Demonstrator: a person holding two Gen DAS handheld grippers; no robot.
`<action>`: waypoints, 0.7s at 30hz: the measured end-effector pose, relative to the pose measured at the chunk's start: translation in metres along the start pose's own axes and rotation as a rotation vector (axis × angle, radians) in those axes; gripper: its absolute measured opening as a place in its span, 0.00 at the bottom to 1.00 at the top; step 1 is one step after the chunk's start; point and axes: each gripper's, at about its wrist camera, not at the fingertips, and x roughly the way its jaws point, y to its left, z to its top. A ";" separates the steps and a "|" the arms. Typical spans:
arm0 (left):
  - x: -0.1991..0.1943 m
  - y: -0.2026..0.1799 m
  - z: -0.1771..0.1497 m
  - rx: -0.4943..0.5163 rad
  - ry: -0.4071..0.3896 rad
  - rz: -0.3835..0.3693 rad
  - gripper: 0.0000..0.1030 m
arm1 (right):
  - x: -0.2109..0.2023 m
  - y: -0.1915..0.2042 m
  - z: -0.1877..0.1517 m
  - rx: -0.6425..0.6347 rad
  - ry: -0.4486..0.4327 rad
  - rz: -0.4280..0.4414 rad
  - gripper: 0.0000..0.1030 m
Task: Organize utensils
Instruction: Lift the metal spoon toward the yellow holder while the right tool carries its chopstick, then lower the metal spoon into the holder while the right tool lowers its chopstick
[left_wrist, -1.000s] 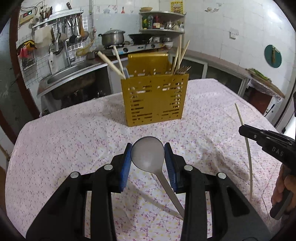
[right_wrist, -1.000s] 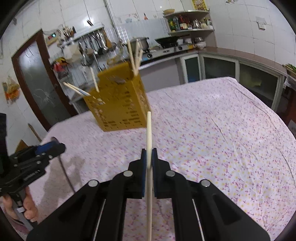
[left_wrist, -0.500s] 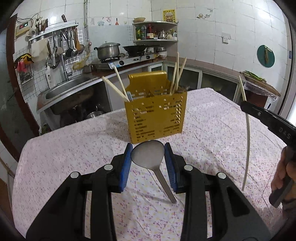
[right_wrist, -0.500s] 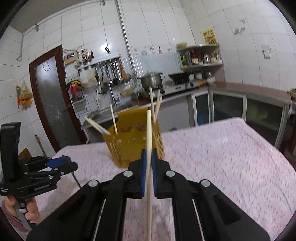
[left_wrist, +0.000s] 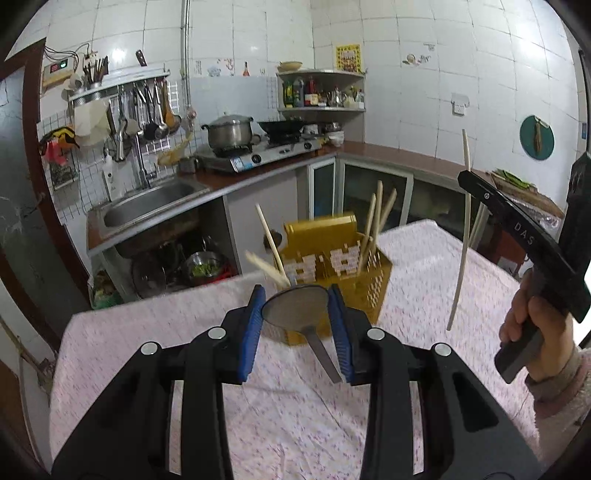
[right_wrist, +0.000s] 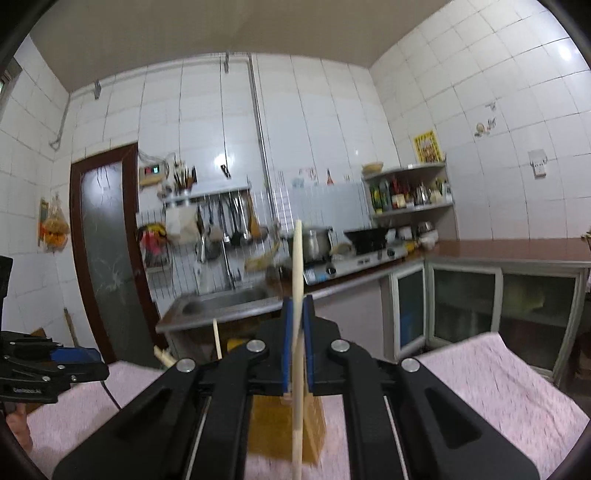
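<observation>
Nearest to me in the left wrist view, my left gripper (left_wrist: 295, 306) is clamped on the bowl of a metal spoon (left_wrist: 295, 308), its blue pads (left_wrist: 253, 325) pressing both rims while the handle hangs down toward the floral tablecloth (left_wrist: 424, 258). Just behind the spoon stands the yellow utensil basket (left_wrist: 369, 269), with several chopsticks (left_wrist: 373, 221) leaning out of it. Only this view shows the basket's open top, and my right hand (left_wrist: 532, 317) at the frame's right edge holding the other tool.

In the right wrist view, my right gripper (right_wrist: 295, 332) is clenched on a single pale chopstick (right_wrist: 297, 258), which stands upright through the jaws. The gripper body hides most of the basket here; I see only its lower corner (right_wrist: 280, 432) under the tool. This view alone shows the left gripper (right_wrist: 74, 363) from the side, low at the left, and the dark door (right_wrist: 107, 240) beyond. The sink (left_wrist: 147, 206), stove and pot (left_wrist: 229, 131) line the far counter.

Compared with a second ago, both tools sit higher: the basket has dropped lower in both frames, and the right view now faces the wall rather than the table. Both grips are unchanged.
</observation>
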 end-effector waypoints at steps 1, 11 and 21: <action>-0.001 0.003 0.009 -0.006 -0.004 0.004 0.33 | 0.002 0.000 0.005 0.001 -0.010 0.003 0.06; 0.016 0.007 0.081 0.025 -0.086 0.065 0.33 | 0.049 0.018 0.043 -0.035 -0.114 0.018 0.06; 0.079 0.004 0.088 0.063 -0.109 0.092 0.33 | 0.091 0.013 0.019 -0.001 -0.115 0.033 0.06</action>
